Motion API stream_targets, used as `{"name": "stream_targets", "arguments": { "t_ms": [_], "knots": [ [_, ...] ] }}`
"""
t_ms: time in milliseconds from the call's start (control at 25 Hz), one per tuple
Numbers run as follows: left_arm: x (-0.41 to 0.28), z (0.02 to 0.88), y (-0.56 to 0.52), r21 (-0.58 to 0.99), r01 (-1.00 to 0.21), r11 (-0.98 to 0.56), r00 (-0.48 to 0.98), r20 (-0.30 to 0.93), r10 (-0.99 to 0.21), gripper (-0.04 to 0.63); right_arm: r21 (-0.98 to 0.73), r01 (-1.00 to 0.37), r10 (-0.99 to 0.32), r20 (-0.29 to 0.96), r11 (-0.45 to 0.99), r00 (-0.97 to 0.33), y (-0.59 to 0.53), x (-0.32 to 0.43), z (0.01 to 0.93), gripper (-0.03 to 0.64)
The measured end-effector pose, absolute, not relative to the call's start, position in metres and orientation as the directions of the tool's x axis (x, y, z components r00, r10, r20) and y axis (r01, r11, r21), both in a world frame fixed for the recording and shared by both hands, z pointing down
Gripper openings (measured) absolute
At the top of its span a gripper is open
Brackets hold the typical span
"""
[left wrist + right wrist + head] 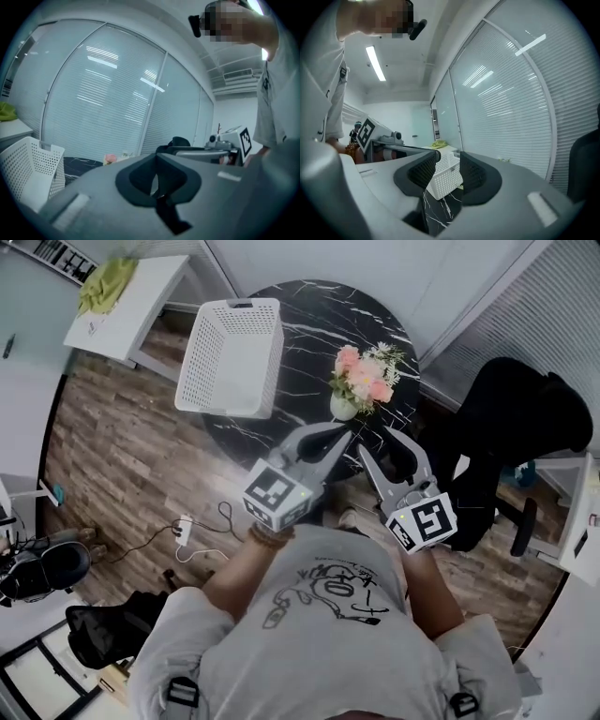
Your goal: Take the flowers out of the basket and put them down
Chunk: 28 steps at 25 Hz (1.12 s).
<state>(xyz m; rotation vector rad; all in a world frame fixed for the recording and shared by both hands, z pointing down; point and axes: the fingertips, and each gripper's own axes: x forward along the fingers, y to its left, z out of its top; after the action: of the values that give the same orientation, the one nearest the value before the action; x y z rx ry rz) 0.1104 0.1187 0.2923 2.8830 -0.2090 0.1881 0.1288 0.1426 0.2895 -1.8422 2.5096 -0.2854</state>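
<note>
A bunch of pink and white flowers point(364, 377) stands in a small pale vase on the round black marble table point(309, 315), to the right of the white perforated basket point(232, 354), whose inside shows nothing. Both grippers hover at the table's near edge, held up in front of the person's chest and apart from the flowers. My left gripper point(343, 435) has its jaw tips together with nothing in them; past it I see the flowers point(110, 158) and the basket point(33, 164). My right gripper point(377, 442) stands slightly open and holds nothing; the basket point(446, 177) shows through its gap.
A black office chair point(511, 418) stands right of the table. A white desk with a yellow-green cloth point(108, 282) is at the far left. A power strip with cables point(183, 531) lies on the wooden floor, and dark equipment point(37, 568) sits at the left edge.
</note>
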Motion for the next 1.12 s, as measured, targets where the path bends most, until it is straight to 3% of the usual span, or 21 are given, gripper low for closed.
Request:
{"name": "stream_targets", "arguments": {
  "t_ms": [720,1120],
  "knots": [
    [0.076,0.222,0.173,0.206,-0.164,-0.965,0.986,0.053,-0.156,0.003,-0.133,-0.913,-0.918,0.039,0.387,-0.395,0.199,0.094,0.202,0.041],
    [0.071,0.221,0.183,0.195,-0.159,-0.968,0.987,0.051,-0.152,0.002,-0.11,-0.916,-0.919,0.043,0.386,-0.392,0.207,0.09,0.2,0.038]
  ]
}}
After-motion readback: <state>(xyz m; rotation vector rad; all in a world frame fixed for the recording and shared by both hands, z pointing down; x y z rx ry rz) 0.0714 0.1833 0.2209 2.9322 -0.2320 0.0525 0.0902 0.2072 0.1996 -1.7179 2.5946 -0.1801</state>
